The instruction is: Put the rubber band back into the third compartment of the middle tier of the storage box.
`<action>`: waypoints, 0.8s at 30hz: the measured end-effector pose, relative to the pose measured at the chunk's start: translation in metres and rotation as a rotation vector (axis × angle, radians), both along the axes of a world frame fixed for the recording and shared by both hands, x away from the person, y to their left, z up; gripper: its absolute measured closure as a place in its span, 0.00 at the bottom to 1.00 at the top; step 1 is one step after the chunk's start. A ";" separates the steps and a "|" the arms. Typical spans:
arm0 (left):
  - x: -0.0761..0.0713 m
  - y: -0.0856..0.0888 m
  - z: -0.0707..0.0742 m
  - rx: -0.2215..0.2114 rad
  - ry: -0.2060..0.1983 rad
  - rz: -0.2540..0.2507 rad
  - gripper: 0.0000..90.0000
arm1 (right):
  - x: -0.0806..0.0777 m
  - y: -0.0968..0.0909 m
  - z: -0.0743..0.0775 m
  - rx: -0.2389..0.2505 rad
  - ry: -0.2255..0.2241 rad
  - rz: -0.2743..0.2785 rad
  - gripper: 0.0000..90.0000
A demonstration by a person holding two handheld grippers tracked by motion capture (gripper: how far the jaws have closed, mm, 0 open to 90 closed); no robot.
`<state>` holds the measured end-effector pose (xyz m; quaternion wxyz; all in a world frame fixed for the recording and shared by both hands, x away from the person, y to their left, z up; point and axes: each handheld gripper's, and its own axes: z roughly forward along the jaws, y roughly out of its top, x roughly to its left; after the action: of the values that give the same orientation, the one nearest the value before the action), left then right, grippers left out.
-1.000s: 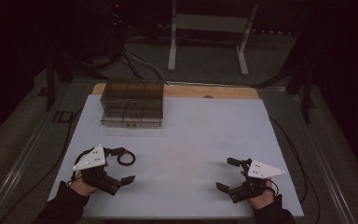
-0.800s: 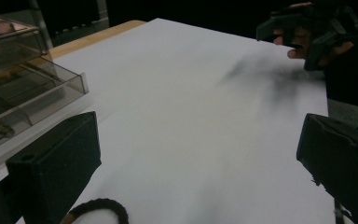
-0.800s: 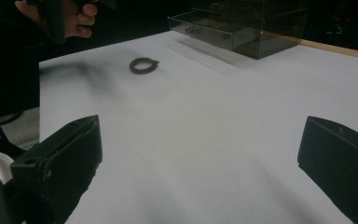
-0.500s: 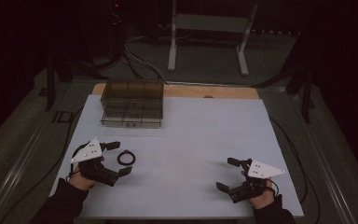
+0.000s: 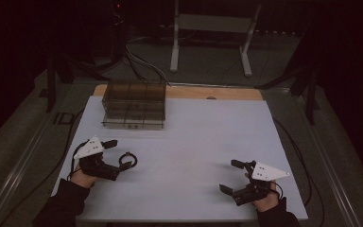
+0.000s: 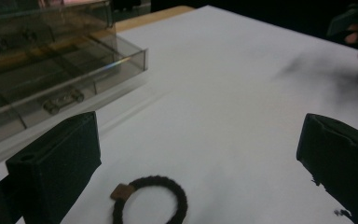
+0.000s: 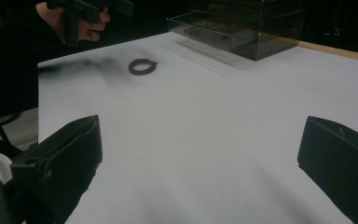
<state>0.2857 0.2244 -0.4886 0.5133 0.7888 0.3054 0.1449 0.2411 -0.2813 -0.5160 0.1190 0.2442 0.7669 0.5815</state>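
Left gripper (image 5: 117, 153) backed off hair tie (image 5: 127, 160).

hair tie (image 6: 150, 201): fuzzy matt cloth, small tan tag
drawer box (image 5: 133, 104): clear smoky glossy plastic
table (image 5: 208, 142): smooth matt white top, wooden edge

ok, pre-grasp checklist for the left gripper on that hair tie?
1. Left gripper jaws open: ok.
2. Hair tie between the jaws: ok, closer to one jaw than the other.
3. Hair tie lying flat on the white table, nothing on it: ok.
4. Right gripper open and away from the tie: ok.
5. Clear drawer box has a drawer pulled out: ok.
6. Jaws low enough to pinch the band: cannot tell.
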 end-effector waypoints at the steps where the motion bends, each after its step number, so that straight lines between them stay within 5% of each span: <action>1: 0.001 0.000 -0.001 0.002 0.006 0.009 0.00 | 0.000 0.000 0.000 0.000 0.000 -0.001 0.00; 13: 0.007 0.001 -0.016 0.054 0.068 0.091 0.00 | 0.001 0.000 -0.001 -0.001 0.006 -0.001 0.00; 17: 0.010 -0.002 -0.023 0.107 0.082 0.108 0.00 | 0.001 0.000 -0.001 0.001 0.005 -0.003 0.00; 24: 0.014 -0.006 -0.034 0.167 0.184 0.084 0.01 | 0.001 0.000 -0.001 0.001 0.008 -0.003 0.00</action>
<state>0.2994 0.2180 -0.5228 0.4092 0.8251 0.3711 0.1181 0.2419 -0.2813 -0.5170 0.1167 0.2477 0.7666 0.5808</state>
